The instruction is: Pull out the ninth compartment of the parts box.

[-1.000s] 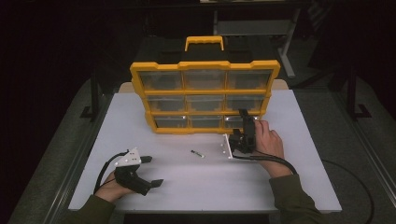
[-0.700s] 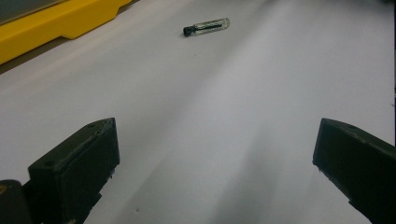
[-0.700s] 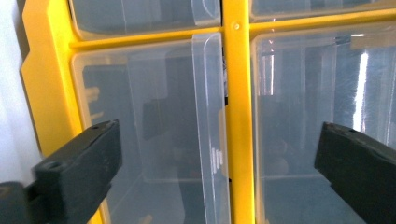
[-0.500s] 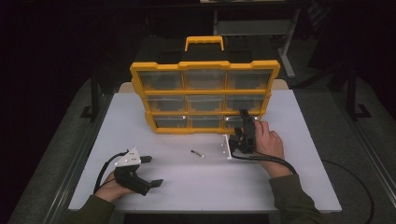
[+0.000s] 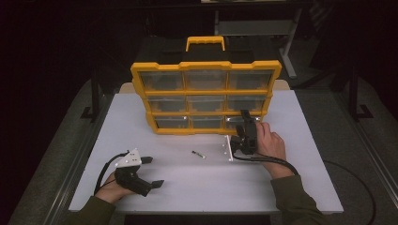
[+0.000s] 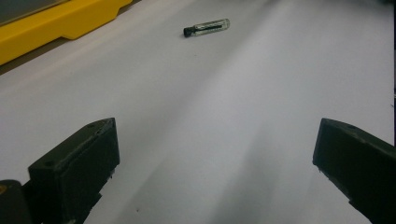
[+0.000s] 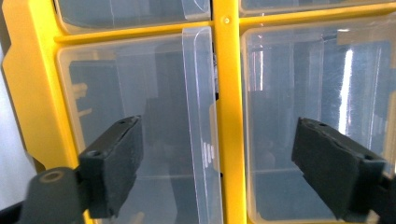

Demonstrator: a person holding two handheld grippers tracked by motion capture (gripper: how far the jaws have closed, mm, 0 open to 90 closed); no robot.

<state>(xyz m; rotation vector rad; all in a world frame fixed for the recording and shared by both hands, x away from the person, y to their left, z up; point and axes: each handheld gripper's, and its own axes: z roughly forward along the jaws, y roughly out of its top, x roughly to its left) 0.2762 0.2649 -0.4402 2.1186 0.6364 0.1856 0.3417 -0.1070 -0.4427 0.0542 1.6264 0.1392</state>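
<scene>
A yellow organiser case (image 5: pixel 206 91) with clear drawers stands upright at the back of the white table (image 5: pixel 291 178). My right gripper (image 5: pixel 246 118) points into its bottom right corner. In the right gripper view my right gripper (image 7: pixel 217 144) is open. Its jaws have just been closing and stand either side of a clear drawer tab (image 7: pixel 200 102) and the yellow divider (image 7: pixel 229 93), with the pads off both. A small glass vial (image 5: pixel 199 154) with a dark cap lies on the table in front of the case. My left gripper (image 5: pixel 152 171) rests open at the near left, and the vial (image 6: pixel 207 27) lies far ahead of its empty jaws (image 6: pixel 215 140).
A flat white plate (image 5: pixel 227 148) with small dots lies on the table just left of the right hand. The case's yellow carry handle (image 5: pixel 205 42) rises behind it. Cables trail from both grippers toward the near edge. Dark floor and metal frames surround the table.
</scene>
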